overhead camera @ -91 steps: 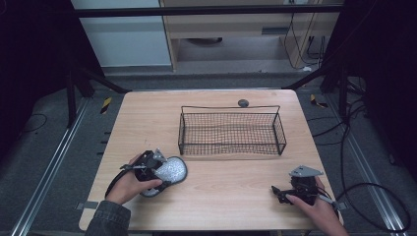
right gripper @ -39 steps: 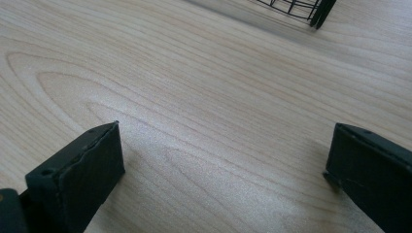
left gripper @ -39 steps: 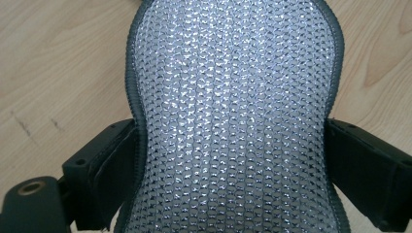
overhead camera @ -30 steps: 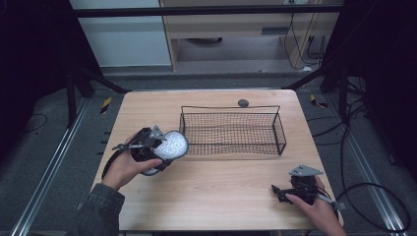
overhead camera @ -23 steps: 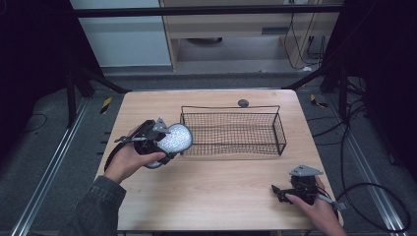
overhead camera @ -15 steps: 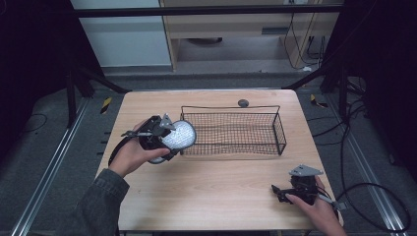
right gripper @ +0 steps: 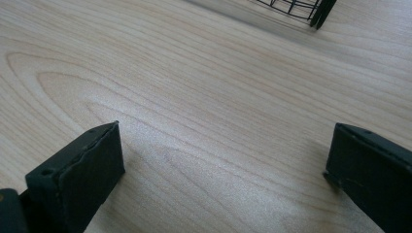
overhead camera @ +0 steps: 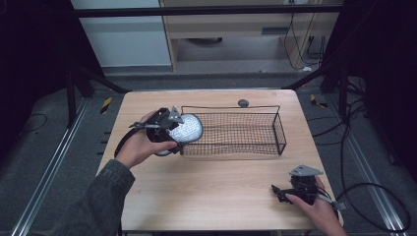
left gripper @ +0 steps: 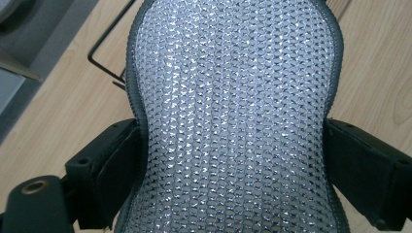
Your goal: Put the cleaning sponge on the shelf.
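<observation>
My left gripper point(overhead camera: 169, 132) is shut on a silver sequined pouch point(overhead camera: 185, 131) with a grey edge, held up at the left end of the black wire basket point(overhead camera: 255, 142). The pouch's tip hangs over the basket's left rim. In the left gripper view the pouch point(left gripper: 233, 116) bulges between the two jaws, which press its sides, and a basket wire point(left gripper: 104, 48) shows behind it. My right gripper point(overhead camera: 280, 191) rests low at the table's front right corner. Its jaws stand wide apart over bare wood point(right gripper: 218, 145), with nothing between them.
A small dark round object point(overhead camera: 243, 103) lies on the wooden table point(overhead camera: 206, 196) behind the basket's far rim. A basket corner point(right gripper: 311, 12) shows at the top of the right gripper view. Cables trail on the floor at the right.
My left gripper has lifted the pouch from the table's left front and carried it right and away, up to the basket's left end. The right gripper has stayed still.
</observation>
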The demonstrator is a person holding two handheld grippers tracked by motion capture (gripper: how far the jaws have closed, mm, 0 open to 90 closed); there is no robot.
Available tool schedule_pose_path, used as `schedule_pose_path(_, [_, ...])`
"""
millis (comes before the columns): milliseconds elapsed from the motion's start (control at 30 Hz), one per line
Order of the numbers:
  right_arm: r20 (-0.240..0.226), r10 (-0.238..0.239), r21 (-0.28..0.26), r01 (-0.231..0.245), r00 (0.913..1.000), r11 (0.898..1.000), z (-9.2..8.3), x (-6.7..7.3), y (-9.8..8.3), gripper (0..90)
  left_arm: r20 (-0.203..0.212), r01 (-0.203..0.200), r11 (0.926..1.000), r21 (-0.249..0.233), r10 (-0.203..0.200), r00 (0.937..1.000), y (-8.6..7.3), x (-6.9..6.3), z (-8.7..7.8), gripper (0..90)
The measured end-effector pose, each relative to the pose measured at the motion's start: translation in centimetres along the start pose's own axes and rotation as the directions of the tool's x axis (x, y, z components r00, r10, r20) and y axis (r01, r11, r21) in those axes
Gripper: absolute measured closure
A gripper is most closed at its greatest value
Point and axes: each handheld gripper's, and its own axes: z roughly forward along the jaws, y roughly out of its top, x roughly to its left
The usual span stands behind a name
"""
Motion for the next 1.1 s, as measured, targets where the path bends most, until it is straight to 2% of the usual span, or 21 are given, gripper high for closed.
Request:
schedule_pose_path(200, [-0.002, 0.002, -0.002, -0.002, 1.0, 1.0, 0.0, 0.0, 0.0, 0.3, -0.002, -0.047, 0.9989, 0.008, 0.047, 0.9989, 1.5, 0.2, 0.1, 9.4])
schedule_pose_path(333, [0.002, -0.005, 0.0, 0.005, 1.0, 1.0, 0.0, 0.0, 0.0, 0.3, -0.019, -0.066, 0.9978, -0.001, 0.066, 0.9976, 2.4, 0.2, 0.3, 9.5])
schedule_pose_path(567, [0.003, -0.005, 0.0, 0.005, 1.0, 1.0, 0.0, 0.0, 0.0, 0.3, -0.014, -0.11, 0.9939, -0.003, 0.11, 0.9938, 3.9, -0.2, 1.1, 9.5])
schedule_pose_path(733, [0.003, -0.005, 0.0, 0.005, 1.0, 1.0, 0.0, 0.0, 0.0, 0.3, -0.006, -0.115, 0.9931, -0.023, 0.115, 0.9933, 4.7, -0.1, 1.7, 9.5])
schedule_pose_path(1100, [0.002, -0.004, 0.001, 0.004, 1.0, 1.0, 0.0, 0.0, 0.0, 0.3, 0.008, -0.15, 0.9885, -0.019, 0.15, 0.9886, 6.7, 0.1, 2.6, 9.6])
